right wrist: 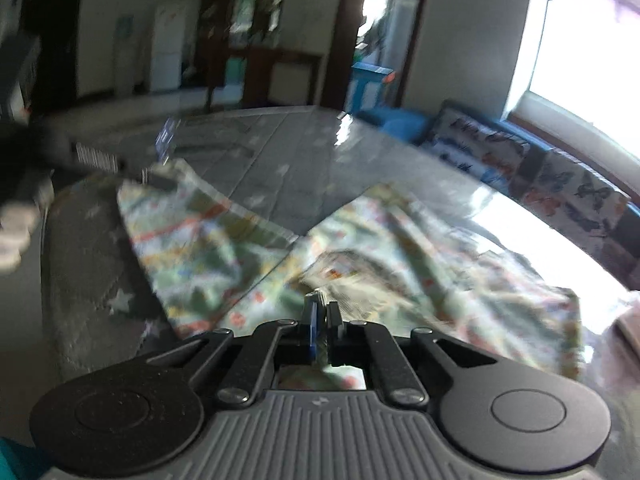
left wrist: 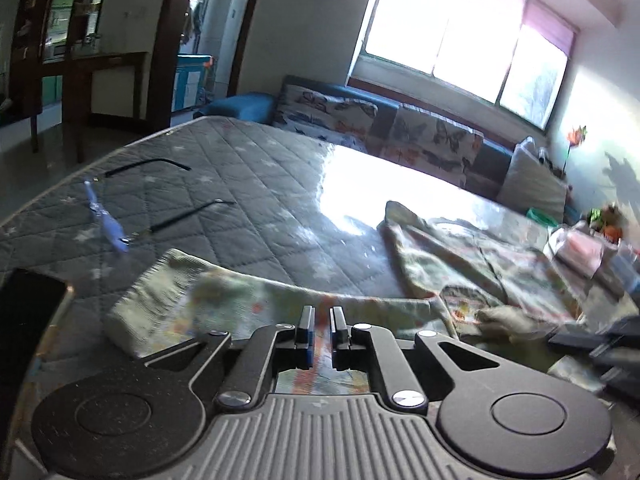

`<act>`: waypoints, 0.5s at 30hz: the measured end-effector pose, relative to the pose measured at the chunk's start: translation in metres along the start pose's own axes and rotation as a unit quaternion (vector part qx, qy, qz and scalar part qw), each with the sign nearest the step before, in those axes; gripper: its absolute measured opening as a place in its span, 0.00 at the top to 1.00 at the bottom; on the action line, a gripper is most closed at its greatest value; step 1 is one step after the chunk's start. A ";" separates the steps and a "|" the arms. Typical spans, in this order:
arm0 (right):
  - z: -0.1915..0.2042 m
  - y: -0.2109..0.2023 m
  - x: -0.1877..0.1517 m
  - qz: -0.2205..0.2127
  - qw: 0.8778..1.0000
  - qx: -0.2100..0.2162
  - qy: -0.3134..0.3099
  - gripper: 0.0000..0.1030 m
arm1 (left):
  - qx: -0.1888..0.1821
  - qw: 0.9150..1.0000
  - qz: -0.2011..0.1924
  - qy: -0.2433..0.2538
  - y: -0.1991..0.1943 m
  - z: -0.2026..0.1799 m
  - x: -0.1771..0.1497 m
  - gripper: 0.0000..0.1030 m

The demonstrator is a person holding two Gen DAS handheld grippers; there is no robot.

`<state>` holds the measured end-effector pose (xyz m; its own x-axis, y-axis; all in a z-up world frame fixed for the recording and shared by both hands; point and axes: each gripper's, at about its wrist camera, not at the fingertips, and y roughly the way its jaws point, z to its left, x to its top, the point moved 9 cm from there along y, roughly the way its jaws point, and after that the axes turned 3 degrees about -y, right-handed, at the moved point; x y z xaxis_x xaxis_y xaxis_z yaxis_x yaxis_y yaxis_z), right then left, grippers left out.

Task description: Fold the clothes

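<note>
A pale green garment [left wrist: 460,252] with a colourful print lies rumpled on a grey quilted cover with stars [left wrist: 248,184]. One sleeve [left wrist: 180,300] stretches leftwards in front of my left gripper [left wrist: 322,330], whose jaws stand nearly together with printed cloth pinched between them. In the right wrist view the garment [right wrist: 400,240] spreads ahead. My right gripper [right wrist: 321,312] is shut on a fold of it at the fingertips. My left gripper [right wrist: 154,178] shows at upper left, holding the sleeve end raised. My right gripper [left wrist: 592,344] is a dark blur at the right edge of the left wrist view.
A dark phone [left wrist: 28,320] lies at the near left edge. A blue-handled item with black cords [left wrist: 108,224] rests further back. A sofa with butterfly cushions [left wrist: 400,132] runs along the far side under a bright window. Clutter [left wrist: 580,240] sits at the right.
</note>
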<state>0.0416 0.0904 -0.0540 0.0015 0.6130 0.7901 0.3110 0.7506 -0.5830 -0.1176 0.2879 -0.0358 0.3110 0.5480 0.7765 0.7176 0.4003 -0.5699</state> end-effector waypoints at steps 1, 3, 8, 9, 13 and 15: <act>-0.010 -0.009 0.001 -0.008 1.000 -0.011 0.010 0.98 | 0.001 1.000 0.004 0.002 0.003 -0.001 -0.002 0.92; -0.031 -0.027 0.000 -0.022 0.999 -0.037 0.029 0.98 | 0.003 1.000 0.009 0.004 0.007 -0.003 -0.004 0.92; -0.086 -0.070 -0.016 -0.039 0.990 -0.114 0.073 0.98 | 0.013 1.000 0.018 0.007 0.013 -0.001 -0.009 0.92; -0.097 -0.077 -0.021 -0.040 0.987 -0.129 0.082 0.98 | 0.017 1.000 0.020 0.008 0.014 -0.001 -0.010 0.92; -0.144 -0.107 -0.050 -0.036 0.971 -0.200 0.127 0.98 | 0.027 0.999 0.030 0.011 0.018 0.002 -0.015 0.90; -0.165 -0.119 -0.068 -0.027 0.961 -0.234 0.146 0.98 | 0.030 0.999 0.034 0.014 0.019 0.002 -0.016 0.90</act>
<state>0.1616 -0.0815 -0.0067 0.2183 0.4302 0.8759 0.7115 0.5442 -0.4446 -0.1106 0.2880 -0.0599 0.3752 0.5551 0.7423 0.6557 0.4071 -0.6359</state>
